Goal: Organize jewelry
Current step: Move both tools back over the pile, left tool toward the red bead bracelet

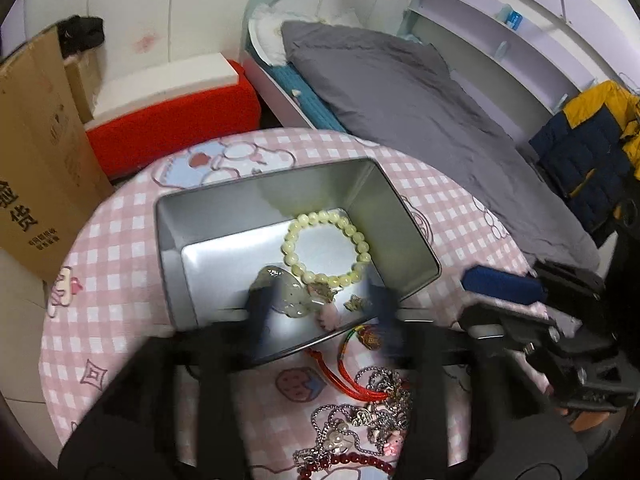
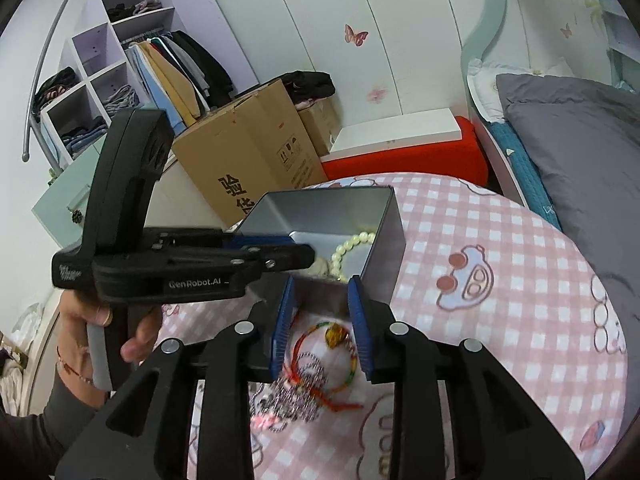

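Pale bead bracelet (image 1: 326, 246) lies flat in the open metal tin (image 1: 208, 208) on the pink checked desk (image 1: 440, 208), with a jade-like pendant (image 1: 290, 294) and small charms just beside it at the near wall. Your left gripper (image 1: 320, 308) reaches over that near wall, jaws spread wide either side of the pendant, gripping nothing. Your right gripper (image 2: 322, 320) hangs over the tangle of chains (image 2: 296, 396) and red cord bracelet (image 2: 332, 356) just outside the tin, jaws parted and holding nothing; bed (image 1: 420, 100) behind.
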A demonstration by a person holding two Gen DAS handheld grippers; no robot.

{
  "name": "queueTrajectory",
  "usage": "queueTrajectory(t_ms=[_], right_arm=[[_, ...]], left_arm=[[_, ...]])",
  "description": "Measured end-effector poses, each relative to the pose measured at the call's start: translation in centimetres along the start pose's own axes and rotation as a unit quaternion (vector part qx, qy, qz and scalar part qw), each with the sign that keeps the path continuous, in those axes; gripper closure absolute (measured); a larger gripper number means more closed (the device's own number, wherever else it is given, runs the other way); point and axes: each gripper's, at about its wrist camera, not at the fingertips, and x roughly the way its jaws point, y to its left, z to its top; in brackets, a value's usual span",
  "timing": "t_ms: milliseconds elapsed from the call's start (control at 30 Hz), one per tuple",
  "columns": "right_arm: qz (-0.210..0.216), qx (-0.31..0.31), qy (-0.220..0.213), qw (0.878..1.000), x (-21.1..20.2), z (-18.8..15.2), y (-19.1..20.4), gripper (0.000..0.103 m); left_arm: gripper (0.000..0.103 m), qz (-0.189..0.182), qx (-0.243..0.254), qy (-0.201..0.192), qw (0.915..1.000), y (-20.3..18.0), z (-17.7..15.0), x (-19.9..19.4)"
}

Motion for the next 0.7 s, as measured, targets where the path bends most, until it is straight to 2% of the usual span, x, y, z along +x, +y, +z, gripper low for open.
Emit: queueTrajectory(t_ms=[167, 367, 533, 700], right_arm=[[-0.007, -0.005, 0.003, 1.000, -1.1, -1.2, 0.9, 0.076], [-0.018, -0.021, 0.023, 0.999, -1.9, -4.0, 2.5, 0.076], [-0.022, -0.026, 0.047, 0.998, -1.6, -7.0, 3.8, 0.076], [-0.028, -0.011, 0.057, 0.998, -1.9, -9.0, 3.5, 0.076]], left_arm=[[0.037, 0.019, -0.002, -0.023, 0.9995, -0.4, -0.5, -2.1], [0.037, 0.069, 0.013, -0.057, 0.9959, -0.5, -4.8, -6.3], [0.037, 0.069, 0.019, -0.049, 0.9963, -1.2, -9.9, -7.5], [0.037, 0.053, 0.035, -0.022, 0.9977, -3.1, -13.9, -6.5]])
